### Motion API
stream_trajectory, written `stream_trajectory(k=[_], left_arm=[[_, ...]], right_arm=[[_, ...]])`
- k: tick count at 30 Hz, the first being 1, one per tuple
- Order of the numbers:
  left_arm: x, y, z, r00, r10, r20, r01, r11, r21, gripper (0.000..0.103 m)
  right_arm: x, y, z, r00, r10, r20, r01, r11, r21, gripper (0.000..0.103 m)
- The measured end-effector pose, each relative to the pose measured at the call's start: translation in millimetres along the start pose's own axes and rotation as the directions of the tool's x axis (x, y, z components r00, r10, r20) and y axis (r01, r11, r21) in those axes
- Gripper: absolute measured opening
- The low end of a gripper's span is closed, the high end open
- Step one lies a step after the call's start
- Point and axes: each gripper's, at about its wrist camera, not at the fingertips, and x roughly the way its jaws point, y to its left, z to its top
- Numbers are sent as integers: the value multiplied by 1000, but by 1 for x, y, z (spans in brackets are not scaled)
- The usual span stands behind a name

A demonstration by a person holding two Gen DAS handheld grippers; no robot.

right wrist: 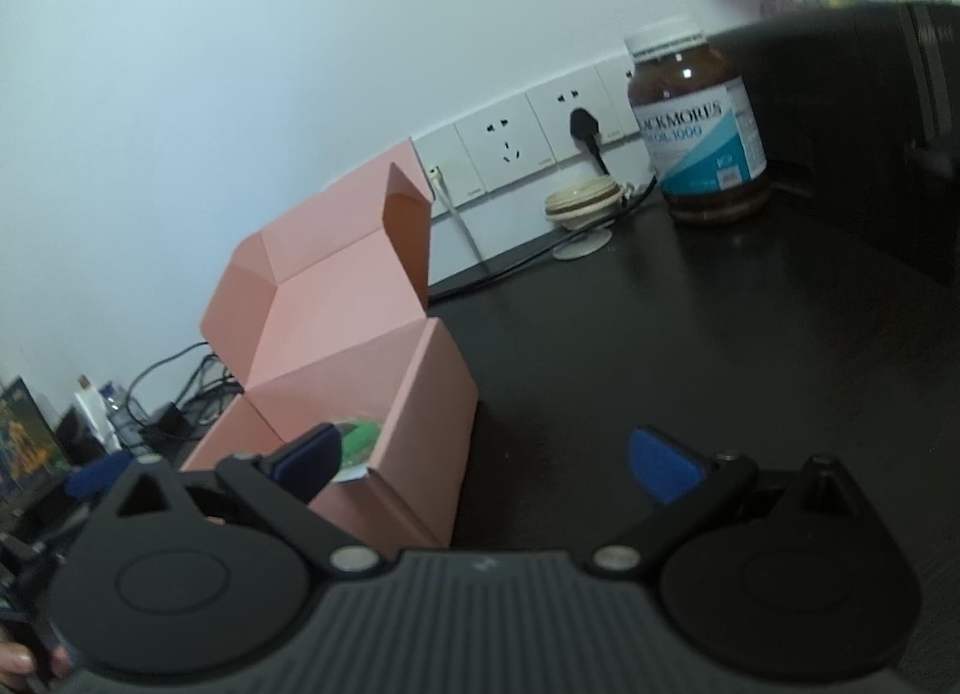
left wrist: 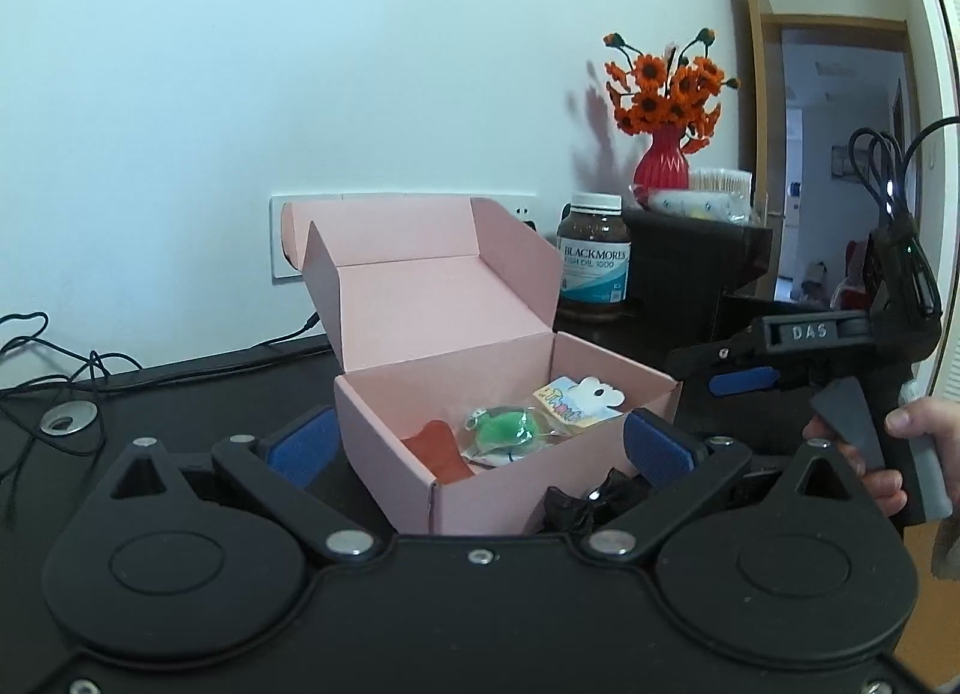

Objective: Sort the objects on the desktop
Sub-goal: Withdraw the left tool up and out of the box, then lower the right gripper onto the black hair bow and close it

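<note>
An open pink cardboard box (left wrist: 390,424) stands on the dark desk (right wrist: 660,346), its lid tilted back. Inside lie a red item (left wrist: 435,448), a green toy in a clear bag (left wrist: 504,430) and a white-and-yellow card (left wrist: 576,400). My left gripper (left wrist: 480,448) is open wide, with its blue pads either side of the box's near corner and touching nothing. A small black crumpled object (left wrist: 588,505) lies on the desk in front of the box, beside the right-hand pad. My right gripper (right wrist: 486,460), held by a hand (left wrist: 900,454), is open just right of the box, one finger over its rim.
A brown supplement bottle (left wrist: 594,256) stands behind the box beside a black raised cabinet (left wrist: 690,262) carrying a red vase of orange flowers (left wrist: 660,159). Wall sockets (right wrist: 510,141), a coiled white cable (right wrist: 582,202) and loose black cables (left wrist: 60,370) line the back edge.
</note>
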Motion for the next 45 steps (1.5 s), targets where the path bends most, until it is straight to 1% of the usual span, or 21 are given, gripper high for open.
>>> stream_trajectory(k=[4,9,15,18,19,20,22,24,26,28,31,34,37,41,45], left_arm=[[1,4,-1,1000,8,-6,-8,1000,-25,103],[0,15,-1,1000,18,-4,-18,996,-84,103],[4,25,-2,1000,15,-24,-18,989,-144,103],[4,28,-2,1000,16,-25,-20,987,-160,103],[4,28,-2,1000,18,-24,-22,987,-160,103],[3,27,-2,1000,19,-23,-22,987,-157,103],[3,26,-2,1000,19,-23,-22,989,-146,103],[3,24,-1,1000,18,-23,-21,991,-134,103],[3,22,-1,1000,18,-23,-20,992,-124,103],[3,21,-1,1000,16,-24,-18,993,-119,103],[3,22,-1,1000,14,-26,-17,992,-123,103],[4,23,-1,1000,11,-29,-15,991,-132,103],[5,25,-1,999,9,-33,-14,990,-140,103],[6,24,-1,999,6,-36,-11,990,-139,103],[6,23,-1,999,4,-36,-9,991,-133,103]], right_arm=[[-3,3,-1,1000,-17,1,17,1000,-22,102],[-8,13,-6,998,-56,-12,55,996,-69,102],[-21,45,-24,999,-32,-24,28,988,-155,102],[-27,64,-32,1000,5,-20,-9,979,-205,101],[-28,70,-34,1000,17,-23,-22,974,-223,99],[-29,77,-36,999,29,-26,-34,970,-242,93],[-30,91,-39,998,51,-39,-60,954,-294,89],[-30,105,-45,997,61,-51,-76,929,-363,86],[-27,119,-51,997,56,-59,-76,899,-431,72],[-22,127,-56,995,53,-83,-86,882,-463,67],[-13,130,-59,992,50,-115,-96,891,-444,64],[-6,129,-57,992,42,-120,-87,912,-401,62],[-2,130,-56,991,32,-126,-78,924,-374,58],[4,133,-55,991,9,-137,-60,928,-369,55],[8,138,-57,989,-14,-147,-45,919,-391,53]])
